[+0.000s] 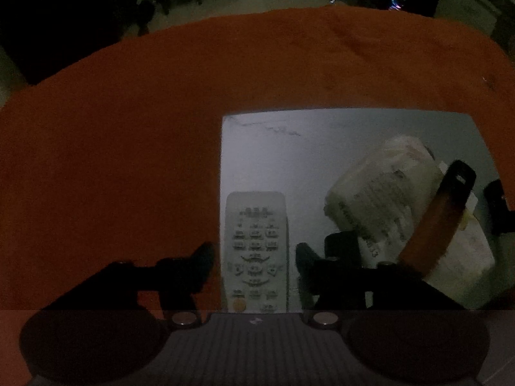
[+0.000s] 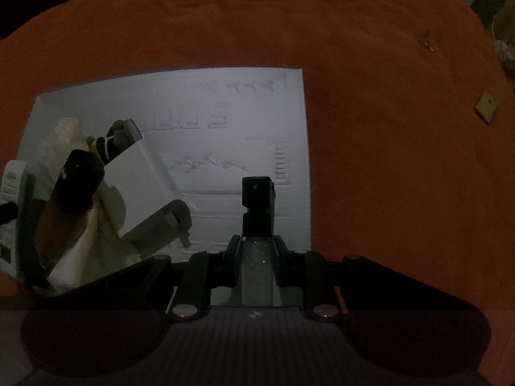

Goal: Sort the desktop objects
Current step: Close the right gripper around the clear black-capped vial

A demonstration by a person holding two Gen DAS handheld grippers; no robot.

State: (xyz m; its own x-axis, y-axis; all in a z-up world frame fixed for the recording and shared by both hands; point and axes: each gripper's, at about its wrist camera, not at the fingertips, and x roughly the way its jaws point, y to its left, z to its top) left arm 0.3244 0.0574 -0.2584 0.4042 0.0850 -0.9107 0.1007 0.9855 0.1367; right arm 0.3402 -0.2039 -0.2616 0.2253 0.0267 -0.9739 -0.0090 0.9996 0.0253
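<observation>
Left gripper [image 1: 254,257] jaws apart, straddling a white remote control [image 1: 256,251] lying flat at the near left edge of the white foam board [image 1: 289,154], long axis in line with the fingers (buttons up). Right gripper [image 2: 257,241] jaws clamped on a slim black-capped lighter-like stick [image 2: 257,212], upright over the same embossed board. Soft orange cloth over the worktop [image 1: 128,128].

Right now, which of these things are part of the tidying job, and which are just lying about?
Part of the job:
- remote control, between the left gripper's open fingers
- small black clip-like object, pinched by the right gripper
- white tray
- pile of wrapped packets on the tray

Lying about:
- small tan square on the orange cloth
- dim furniture behind
</observation>
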